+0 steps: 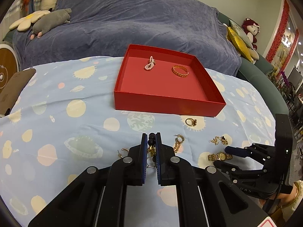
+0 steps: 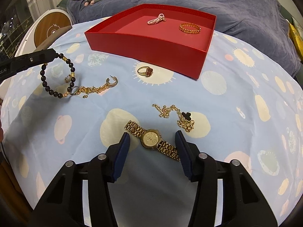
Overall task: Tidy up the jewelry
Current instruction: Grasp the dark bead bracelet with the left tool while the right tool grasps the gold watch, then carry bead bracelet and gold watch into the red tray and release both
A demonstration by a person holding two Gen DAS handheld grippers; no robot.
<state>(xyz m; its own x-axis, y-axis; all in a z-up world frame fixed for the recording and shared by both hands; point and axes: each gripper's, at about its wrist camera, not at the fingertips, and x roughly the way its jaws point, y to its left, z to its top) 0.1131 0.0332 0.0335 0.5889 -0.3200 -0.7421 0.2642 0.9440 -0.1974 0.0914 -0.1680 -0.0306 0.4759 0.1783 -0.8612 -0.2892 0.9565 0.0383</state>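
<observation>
Straddling the gold watch (image 2: pixel 153 140), the right hand-held gripper (image 2: pixel 152 141) stands open, pads not touching; its band runs ten-to-four o'clock. The left hand-held gripper (image 1: pixel 151 141) clamps the beaded bracelet (image 2: pixel 56 75).

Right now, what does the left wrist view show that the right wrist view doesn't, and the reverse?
Left wrist only: the red plush toy beyond the sofa.

Right wrist only: the whole black bead bracelet hanging in a loop from the left hand-held gripper, and the black clover pendant on the gold chain.

Both: the red box with the pink bead piece and gold bangle, plus the gold watch between the right hand-held gripper's pads.
</observation>
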